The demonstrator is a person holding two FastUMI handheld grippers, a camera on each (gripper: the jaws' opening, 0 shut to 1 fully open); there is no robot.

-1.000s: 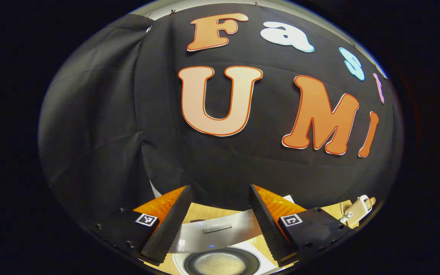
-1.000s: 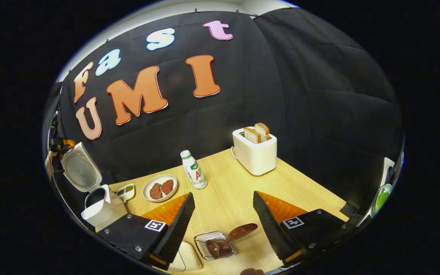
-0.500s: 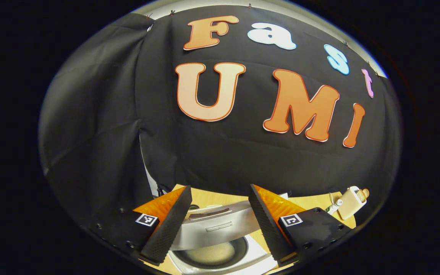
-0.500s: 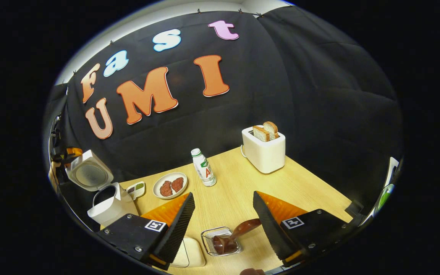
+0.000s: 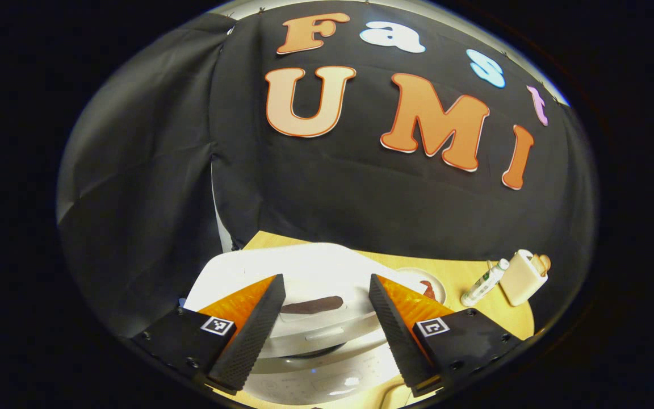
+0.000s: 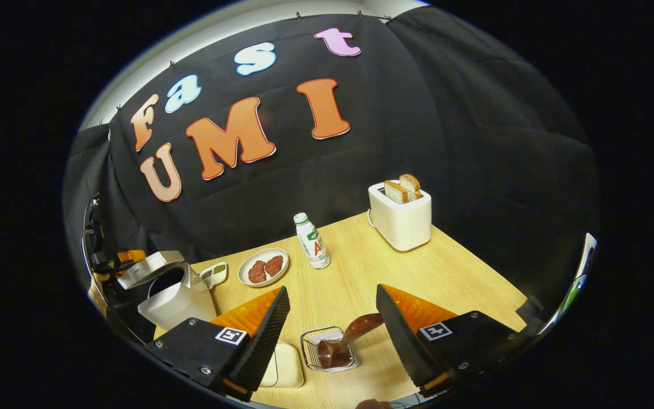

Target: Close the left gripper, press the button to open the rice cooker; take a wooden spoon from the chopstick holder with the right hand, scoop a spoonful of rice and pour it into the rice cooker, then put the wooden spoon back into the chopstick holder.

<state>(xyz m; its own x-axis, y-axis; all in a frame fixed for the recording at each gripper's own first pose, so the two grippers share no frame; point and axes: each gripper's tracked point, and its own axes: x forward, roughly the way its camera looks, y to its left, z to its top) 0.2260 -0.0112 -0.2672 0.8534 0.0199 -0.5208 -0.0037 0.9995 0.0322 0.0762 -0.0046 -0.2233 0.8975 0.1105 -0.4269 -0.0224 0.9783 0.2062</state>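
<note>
The right claw [image 6: 332,318] is released, its jaws wide apart and holding nothing. Directly below and between them stands the wire chopstick holder [image 6: 330,349], near the front edge of the worktop [image 6: 418,272]. The wooden spoon [image 6: 347,341] leans in it, bowl down inside the holder, handle rising to the right until it nearly meets the right jaw. So its long axis runs slanted across the gap, and this claw is clearly the nearer one to it.

The left claw [image 5: 327,321] is also released and empty. It hovers over the white rice cooker [image 5: 310,295], close to its lid. In the right gripper view the rice cooker [image 6: 171,289] stands at the far left edge of the worktop with the lid only partly raised. A flat pale container [image 6: 284,366] lies just beside the holder; whether it holds rice I cannot tell.
</note>
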